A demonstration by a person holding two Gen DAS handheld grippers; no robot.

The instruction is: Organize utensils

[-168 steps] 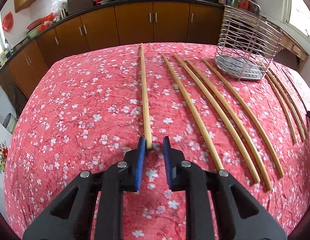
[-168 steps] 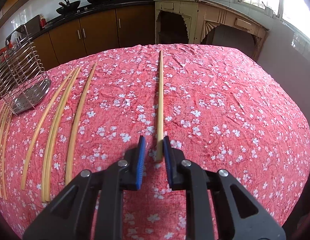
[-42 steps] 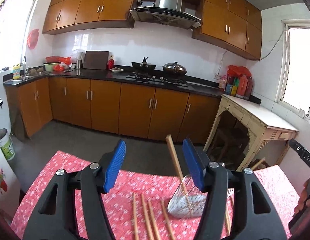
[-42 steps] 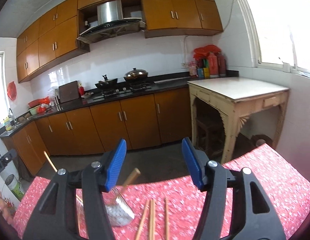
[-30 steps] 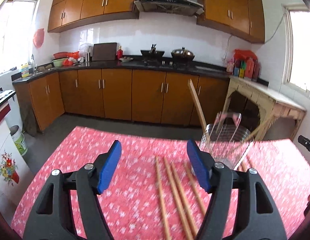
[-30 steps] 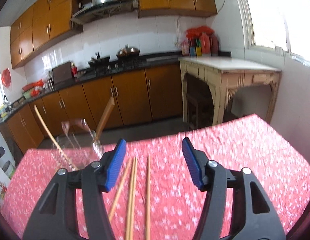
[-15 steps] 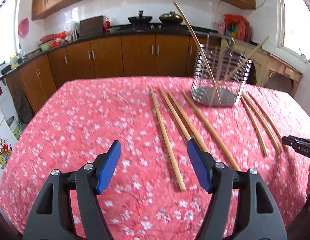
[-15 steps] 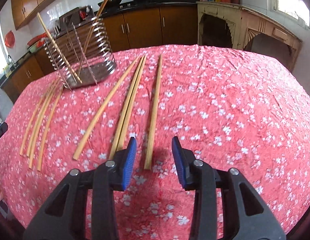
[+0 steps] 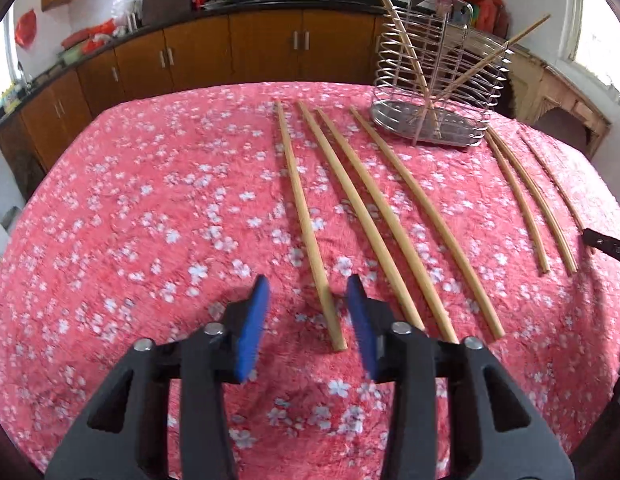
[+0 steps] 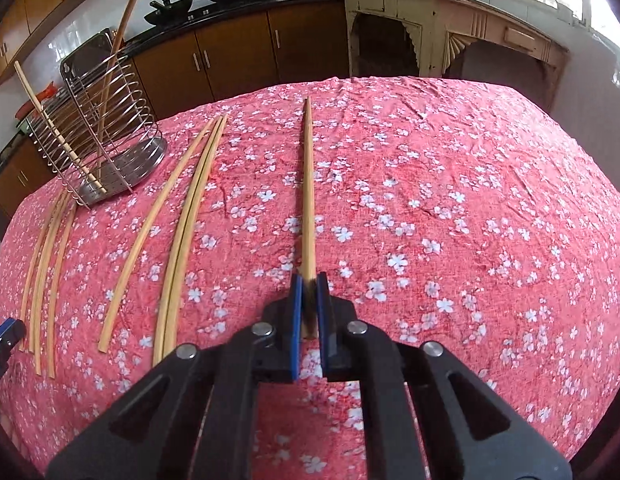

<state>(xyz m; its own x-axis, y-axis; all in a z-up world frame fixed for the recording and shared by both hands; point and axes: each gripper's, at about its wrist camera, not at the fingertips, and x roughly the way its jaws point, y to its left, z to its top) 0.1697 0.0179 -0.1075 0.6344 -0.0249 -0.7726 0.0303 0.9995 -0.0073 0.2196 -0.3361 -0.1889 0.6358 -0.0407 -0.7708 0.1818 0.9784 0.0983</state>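
Several long bamboo chopsticks lie on a red floral tablecloth. My left gripper is open, its blue pads on either side of the near end of the leftmost chopstick. My right gripper is shut on the near end of the rightmost chopstick, which still lies along the cloth. A wire utensil holder stands at the back with two chopsticks leaning in it; it also shows in the right wrist view.
Three more chopsticks lie right of the left gripper, and three thin ones lie past the holder. Wooden kitchen cabinets stand behind the table. A cream side table stands at the right.
Both grippers came down from the holder to the table. The left narrowed around the leftmost chopstick's end. The right closed onto the rightmost chopstick's end.
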